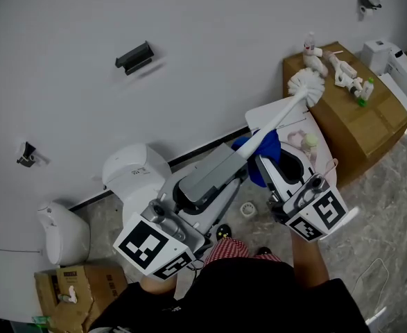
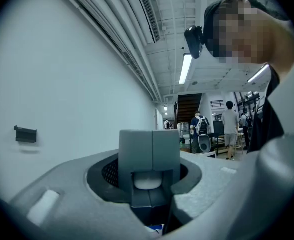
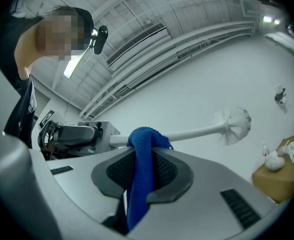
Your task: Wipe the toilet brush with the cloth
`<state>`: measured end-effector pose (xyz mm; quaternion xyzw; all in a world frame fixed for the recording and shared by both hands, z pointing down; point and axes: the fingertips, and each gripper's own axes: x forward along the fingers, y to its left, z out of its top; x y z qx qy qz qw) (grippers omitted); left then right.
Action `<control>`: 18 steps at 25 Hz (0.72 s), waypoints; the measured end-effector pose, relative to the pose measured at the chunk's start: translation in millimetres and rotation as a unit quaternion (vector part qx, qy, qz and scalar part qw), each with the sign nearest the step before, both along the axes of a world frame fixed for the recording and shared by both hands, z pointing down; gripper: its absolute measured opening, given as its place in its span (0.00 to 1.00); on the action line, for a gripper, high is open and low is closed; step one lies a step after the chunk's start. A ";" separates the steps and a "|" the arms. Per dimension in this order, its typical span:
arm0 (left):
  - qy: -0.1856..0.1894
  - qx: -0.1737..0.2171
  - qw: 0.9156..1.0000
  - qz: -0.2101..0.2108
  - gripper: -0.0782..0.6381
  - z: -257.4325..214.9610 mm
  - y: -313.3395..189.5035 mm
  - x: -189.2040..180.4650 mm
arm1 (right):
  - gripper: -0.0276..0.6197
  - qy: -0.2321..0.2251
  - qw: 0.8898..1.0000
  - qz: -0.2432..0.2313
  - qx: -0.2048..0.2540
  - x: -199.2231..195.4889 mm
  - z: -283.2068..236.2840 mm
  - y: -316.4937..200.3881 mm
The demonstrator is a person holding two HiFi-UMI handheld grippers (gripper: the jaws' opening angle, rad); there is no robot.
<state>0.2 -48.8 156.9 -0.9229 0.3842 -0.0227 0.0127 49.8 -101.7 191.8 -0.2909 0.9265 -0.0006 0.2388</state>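
Wiping is in hand, I judge: the left gripper (image 1: 239, 159) clamps the toilet brush (image 1: 279, 118) by its handle end and holds it aloft, while the right gripper (image 1: 269, 157) pinches the blue cloth (image 3: 140, 174), which drapes over the white shaft. The next move calls for sliding the cloth along the shaft towards the bristles. Around them are a white wall (image 1: 189, 47), a stone floor (image 1: 383, 207), a toilet (image 1: 130, 168) and a cardboard box (image 1: 359, 127).

cloth (image 3: 140, 174) over brush handle (image 1: 279, 118), box (image 1: 359, 127) beyond (rightward)
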 end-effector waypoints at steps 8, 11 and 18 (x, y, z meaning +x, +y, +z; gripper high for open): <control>-0.004 -0.002 1.000 0.012 0.34 1.9 8.6 5.7 | 0.15 -0.016 1.000 0.019 -0.011 15.1 3.7 0.0; -0.003 -0.006 1.000 0.015 0.34 3.7 11.0 5.1 | 0.15 -0.016 1.000 0.022 -0.015 16.5 6.1 1.1; 0.000 -0.009 1.000 0.026 0.34 3.7 14.9 -1.7 | 0.14 -0.017 0.999 0.036 -0.020 17.0 6.4 0.4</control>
